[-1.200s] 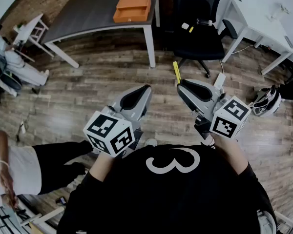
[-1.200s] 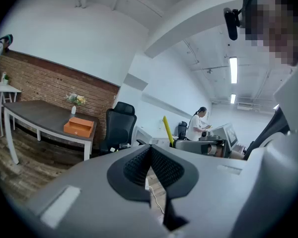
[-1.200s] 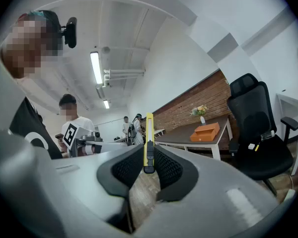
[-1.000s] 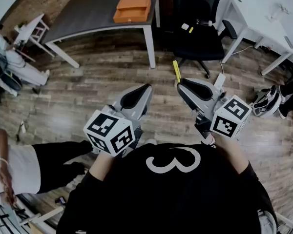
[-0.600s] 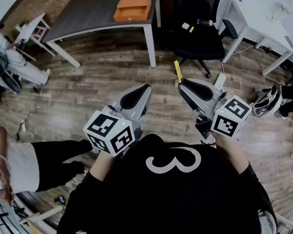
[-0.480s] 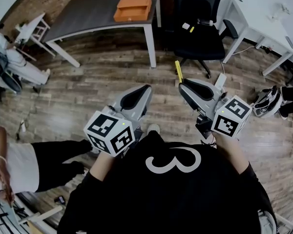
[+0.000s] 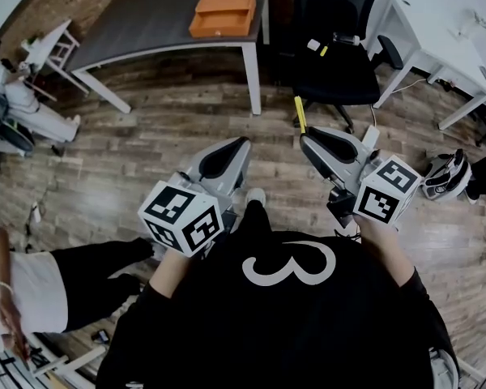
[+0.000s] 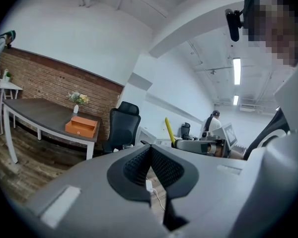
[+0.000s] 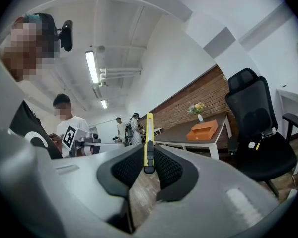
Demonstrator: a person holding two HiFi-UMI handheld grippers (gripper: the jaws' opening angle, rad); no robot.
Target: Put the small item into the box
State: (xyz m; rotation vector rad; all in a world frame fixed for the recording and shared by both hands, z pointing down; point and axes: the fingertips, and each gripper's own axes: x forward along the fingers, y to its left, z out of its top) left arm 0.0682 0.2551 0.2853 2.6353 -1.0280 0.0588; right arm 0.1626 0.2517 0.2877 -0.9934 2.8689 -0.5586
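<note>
the small yellow cutter (image 9: 148, 128) is clamped upright between the pads of your right gripper (image 9: 148, 152). its yellow end sticks out past the jaw tips toward 12 o'clock, and a black slider shows on its face. in the head view it hangs over the wood floor (image 7: 146, 152). your left gripper (image 8: 150, 148) has its jaws together at the tips, with nothing between them. the orange box (image 7: 221, 14) stands on the dark table (image 7: 138, 35) at 11 o'clock, well apart from both grippers. a black office chair (image 7: 340, 63) stands at 1 o'clock, just beside the table.
</note>
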